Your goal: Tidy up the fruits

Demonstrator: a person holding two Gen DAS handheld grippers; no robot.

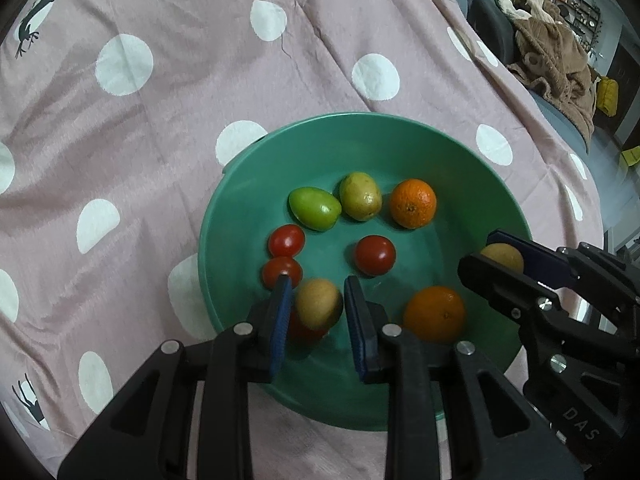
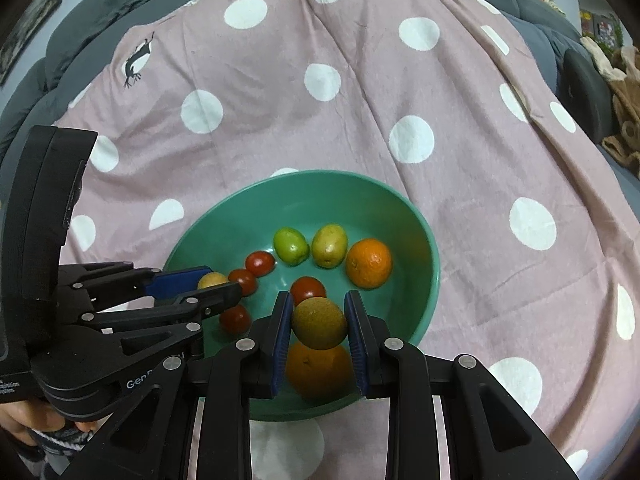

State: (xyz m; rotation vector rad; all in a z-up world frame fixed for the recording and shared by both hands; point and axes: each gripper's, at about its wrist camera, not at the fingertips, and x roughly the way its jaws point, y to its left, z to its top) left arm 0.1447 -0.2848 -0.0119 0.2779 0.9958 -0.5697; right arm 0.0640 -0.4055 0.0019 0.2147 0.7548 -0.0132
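Observation:
A green bowl (image 1: 472, 168) (image 2: 416, 232) on the pink dotted cloth holds two oranges (image 1: 413, 203) (image 1: 434, 313), two green fruits (image 1: 315, 208) (image 1: 360, 196) and several red tomatoes (image 1: 375, 255). My left gripper (image 1: 318, 294) (image 2: 210, 280) is over the bowl's near left side with a small yellow-brown fruit (image 1: 318, 309) (image 2: 212, 280) between its blue pads; a small gap shows on the right pad. My right gripper (image 2: 319, 312) (image 1: 494, 256) is shut on a brown-green fruit (image 2: 319, 322) (image 1: 502, 256), held above the orange (image 2: 318, 372) at the bowl's near right.
The pink cloth with white dots (image 1: 160, 120) covers a grey sofa (image 2: 120, 4). A brown blanket (image 1: 556, 60) and cushions lie at the right edge. A room with shelves shows beyond it.

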